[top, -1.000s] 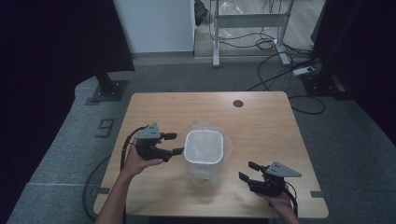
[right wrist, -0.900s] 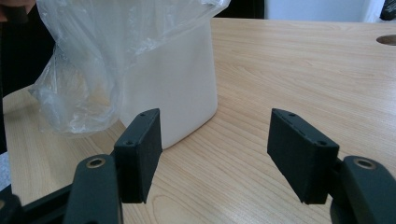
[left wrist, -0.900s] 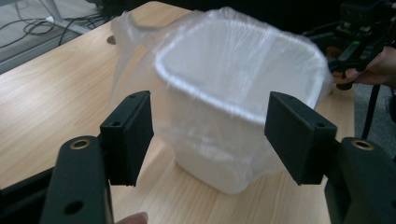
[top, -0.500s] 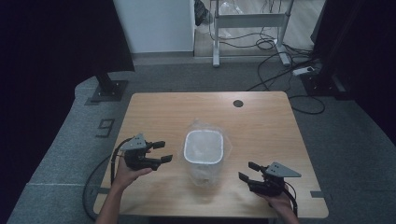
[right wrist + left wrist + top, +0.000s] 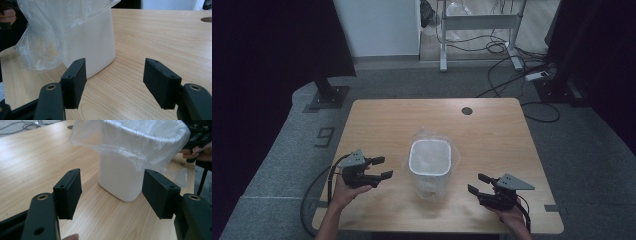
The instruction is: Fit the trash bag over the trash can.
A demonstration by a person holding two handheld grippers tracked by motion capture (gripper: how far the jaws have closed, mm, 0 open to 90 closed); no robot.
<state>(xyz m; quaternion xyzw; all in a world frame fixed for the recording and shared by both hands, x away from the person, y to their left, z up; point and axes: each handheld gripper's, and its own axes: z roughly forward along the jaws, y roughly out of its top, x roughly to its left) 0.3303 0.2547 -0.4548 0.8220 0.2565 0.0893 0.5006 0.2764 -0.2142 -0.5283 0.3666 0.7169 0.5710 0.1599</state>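
A small white bin (image 5: 429,159) lined with a clear plastic bag stands upright near the middle of the wooden table (image 5: 422,120); the bag's edge drapes over its rim and hangs down its sides. My left gripper (image 5: 379,168) is open to the bin's left, near the table's front left, jaws pointing at the bin (image 5: 120,175) with nothing between them. My right gripper (image 5: 478,183) is open at the front right, a little apart from the bin (image 5: 92,47). The loose bag (image 5: 40,42) hangs beside the bin in the right gripper view.
A round cable hole (image 5: 467,110) sits at the table's far right. Cables (image 5: 317,200) trail off the front left edge. Beyond the table stand a white cabinet (image 5: 377,27), a metal frame (image 5: 477,30) and floor cables. Bare wood lies around the bin.
My left gripper has moved back toward the front left edge, away from the bin. The right gripper and the bin have stayed put.
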